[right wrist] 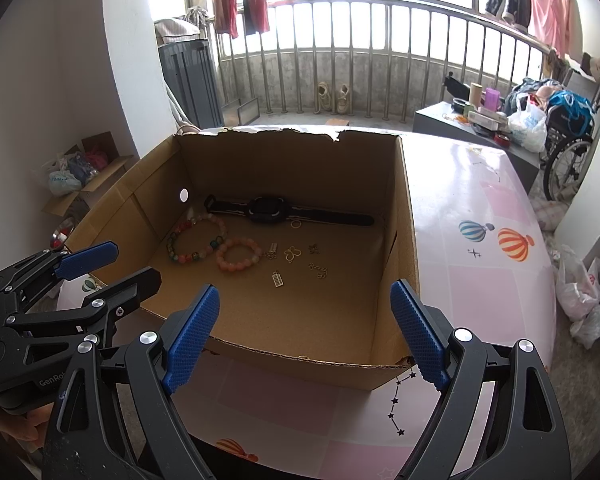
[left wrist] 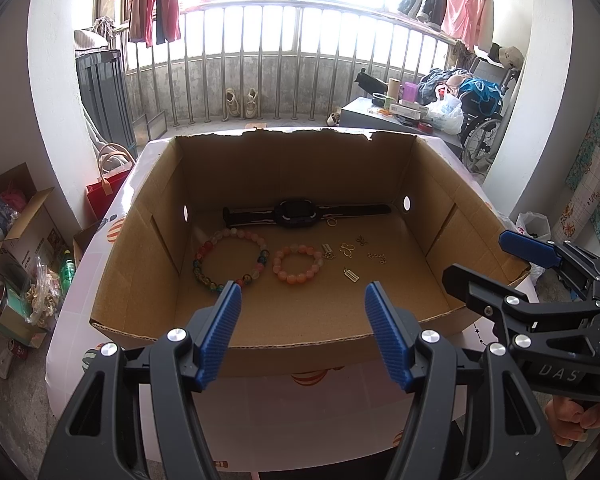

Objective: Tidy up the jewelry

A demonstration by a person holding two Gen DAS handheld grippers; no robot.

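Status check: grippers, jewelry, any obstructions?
Left gripper and right gripper open, empty, outside cardboard box. Watch, two bead bracelets, small charms on box floor. Nothing blocking.

I count one cardboard box (left wrist: pixel 148 264), and in it one black watch (left wrist: pixel 298 213) and two bead bracelets: a larger multicoloured bracelet (left wrist: pixel 231 261) and a smaller orange bracelet (left wrist: pixel 298 263). Beside them I make out six small gold pieces: one ring (left wrist: pixel 331 222), one butterfly outline (left wrist: pixel 346 250) and four other small charms (left wrist: pixel 351 273). I also see two grippers, each with two blue-padded fingers (left wrist: pixel 224 336).
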